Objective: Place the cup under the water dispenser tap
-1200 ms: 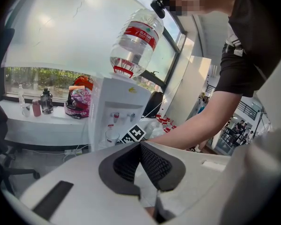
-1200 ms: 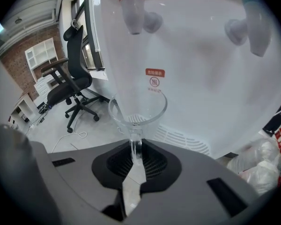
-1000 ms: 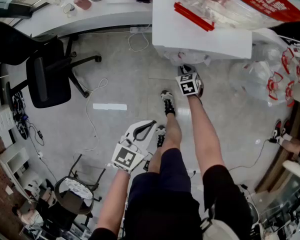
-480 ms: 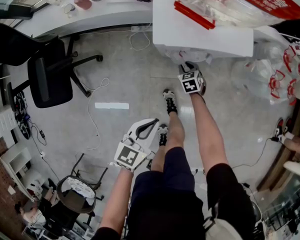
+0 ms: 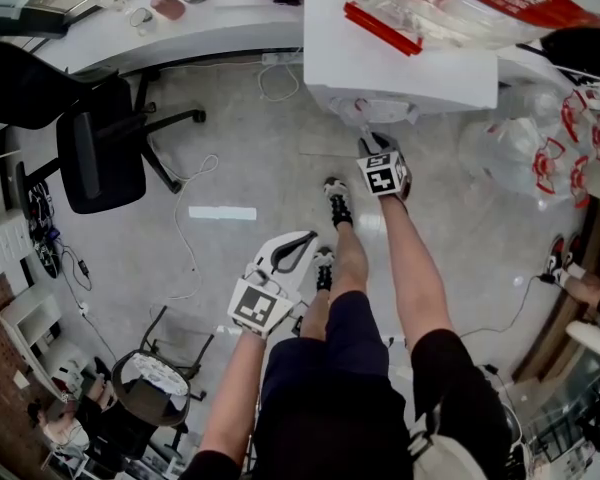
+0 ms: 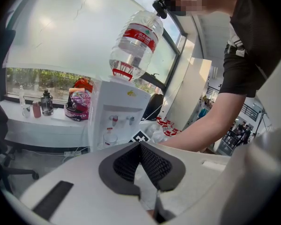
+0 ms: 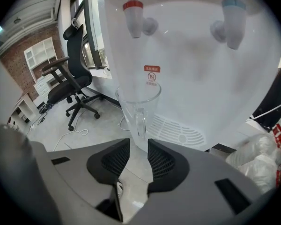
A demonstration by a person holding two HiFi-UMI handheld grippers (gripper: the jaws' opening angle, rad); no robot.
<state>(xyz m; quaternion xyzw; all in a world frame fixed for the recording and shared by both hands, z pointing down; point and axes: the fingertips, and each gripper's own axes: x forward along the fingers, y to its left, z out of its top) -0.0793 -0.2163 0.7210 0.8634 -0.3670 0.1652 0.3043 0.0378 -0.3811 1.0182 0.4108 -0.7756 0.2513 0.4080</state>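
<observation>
Cup (image 7: 138, 108) stands upright on the dispenser's (image 7: 187, 69) drip grille (image 7: 175, 134), below the red tap (image 7: 134, 15). Blue tap (image 7: 230, 25) is off to its right. It's a clear cup, handle side facing your right gripper (image 7: 139, 154).

Right gripper: jaws opening, 2 pads apart, cup's lower part between the tips. Pads look clear of the glass, so no squeeze on it; cup stands by itself on the grille. In the head view your right gripper sits at the dispenser's front, tips hidden under its white top, marker cube showing.

Left gripper (image 6: 141, 145): pads closed tip to tip, nothing between them. You hold it low by your left thigh, well apart from the dispenser, pointed toward it.

From the left gripper view the dispenser stands against a white counter (image 6: 33, 125), with the bottle (image 6: 133, 41) upside down on top. Chair (image 5: 100, 153) is off to your left on the floor, with a cable (image 5: 185, 228) trailing near it.
</observation>
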